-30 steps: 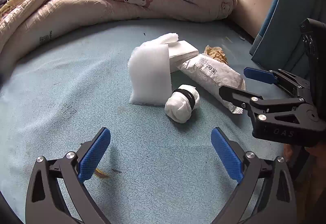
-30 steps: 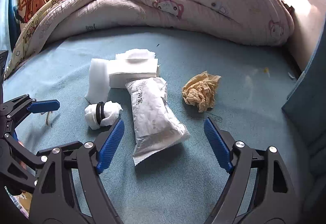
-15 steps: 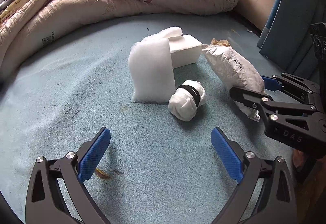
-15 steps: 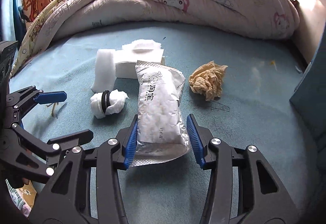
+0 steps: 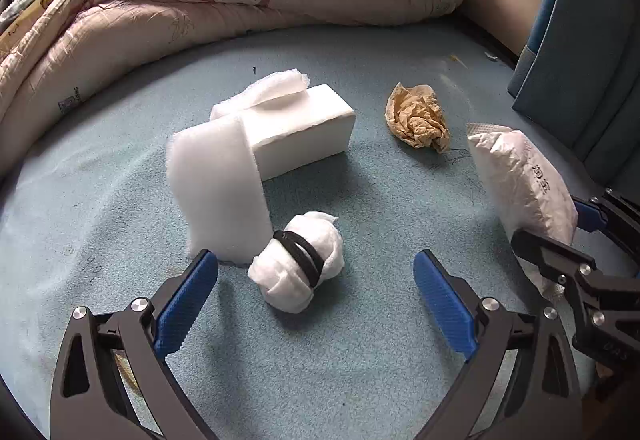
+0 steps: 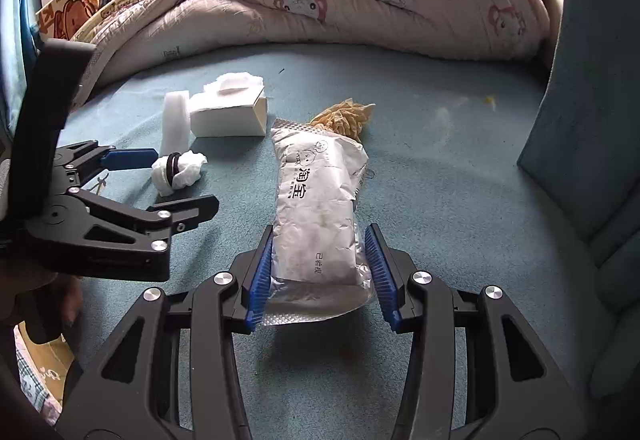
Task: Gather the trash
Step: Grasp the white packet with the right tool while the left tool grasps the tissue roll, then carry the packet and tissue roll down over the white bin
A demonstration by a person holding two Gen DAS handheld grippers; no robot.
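Observation:
My right gripper [image 6: 320, 274] is shut on a white plastic packet [image 6: 316, 208] with printed characters and holds it lifted off the blue bed sheet; the packet also shows in the left wrist view [image 5: 524, 180]. My left gripper [image 5: 316, 304] is open, its blue pads on either side of a white wad bound with a black band [image 5: 298, 264]. A crumpled tan paper [image 5: 418, 116] lies further back. A white foam block [image 5: 304, 130] and a white batting strip [image 5: 218, 188] stand just behind the wad.
A pink cartoon-print quilt [image 5: 240, 0] is heaped along the far side of the bed. A blue padded panel [image 6: 592, 144] rises on the right. A small brown scrap [image 5: 126, 372] lies under my left gripper.
My right gripper has closed on the packet, lifted it and drawn it back to the right. My left gripper has moved forward toward the banded wad.

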